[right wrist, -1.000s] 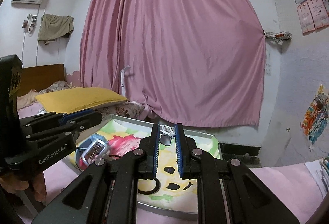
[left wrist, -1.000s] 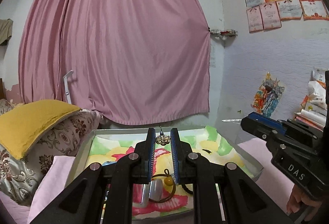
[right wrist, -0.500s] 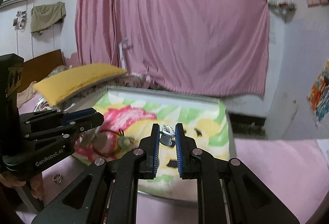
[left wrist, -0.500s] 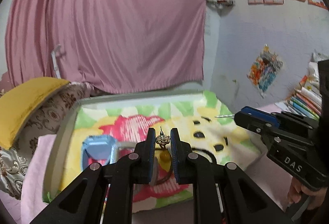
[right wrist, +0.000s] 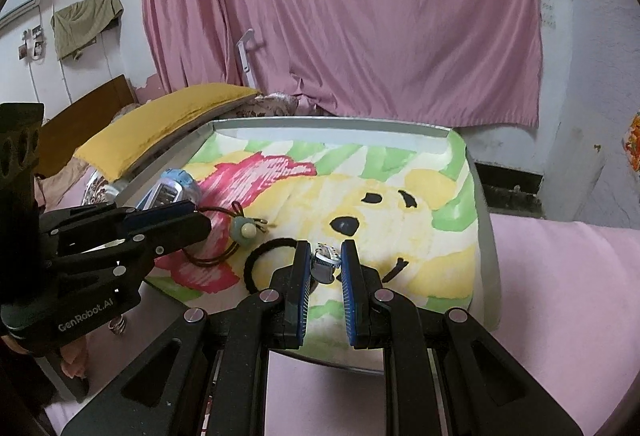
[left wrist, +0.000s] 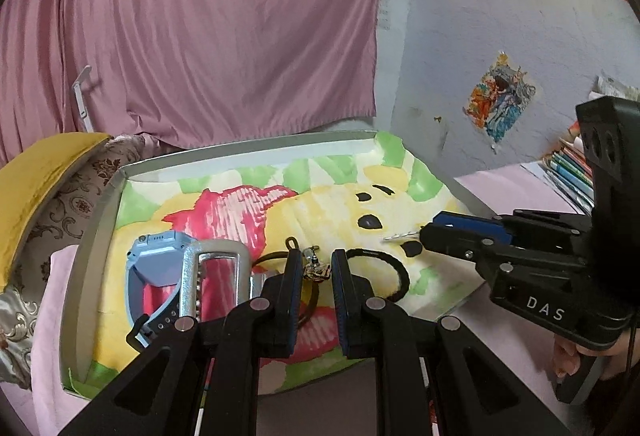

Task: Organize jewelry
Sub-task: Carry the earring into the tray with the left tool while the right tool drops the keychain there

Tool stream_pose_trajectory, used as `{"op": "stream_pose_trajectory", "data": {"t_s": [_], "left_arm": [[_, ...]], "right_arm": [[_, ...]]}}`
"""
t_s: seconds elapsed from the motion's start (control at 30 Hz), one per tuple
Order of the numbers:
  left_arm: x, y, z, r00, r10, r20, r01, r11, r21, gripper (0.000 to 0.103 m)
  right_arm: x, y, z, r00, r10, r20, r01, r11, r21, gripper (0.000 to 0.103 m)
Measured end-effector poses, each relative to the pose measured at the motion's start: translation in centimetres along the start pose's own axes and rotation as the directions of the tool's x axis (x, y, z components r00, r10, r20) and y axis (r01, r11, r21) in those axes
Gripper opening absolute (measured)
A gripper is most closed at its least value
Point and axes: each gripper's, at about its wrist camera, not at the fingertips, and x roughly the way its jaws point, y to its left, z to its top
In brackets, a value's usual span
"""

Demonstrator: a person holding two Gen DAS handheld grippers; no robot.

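- Left gripper [left wrist: 316, 270] pinches a small gold earring [left wrist: 314, 271], poised over the tray [left wrist: 86, 256].
- Right gripper [right wrist: 326, 260] pinches a silver clip [right wrist: 326, 261] above the tray's near edge.
- Already in the tray: watch [left wrist: 160, 256], black hair tie [right wrist: 264, 264], beaded tie [right wrist: 244, 230].
- A ring [right wrist: 117, 325] lies outside; I'd say it's left to do.

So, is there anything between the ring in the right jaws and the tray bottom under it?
Nothing visible blocks it. The ring hangs over a bare patch of the tray lining. The black hair tie lies just left of that patch, and the brown tie with the bead lies farther left.
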Motion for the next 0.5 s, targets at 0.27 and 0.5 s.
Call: {"op": "stream_pose_trajectory", "data": {"t_s": [0.27,0.5], "left_arm": [[0.6,-0.2,0.0,0.998,-0.020,-0.062,0.021,1.000,0.015,0.014],[1.5,-0.1,-0.1,0.992,-0.008,-0.129,0.011,1.000,0.023,0.014]], "right_arm": [[0.5,-0.4,-0.2,0.998,0.035,-0.049,-0.034,0.999,0.039,0.014],[0.8,-0.7,-0.2,0.997,0.034,-0.062,-0.030,0.997,0.065,0.014]]}}
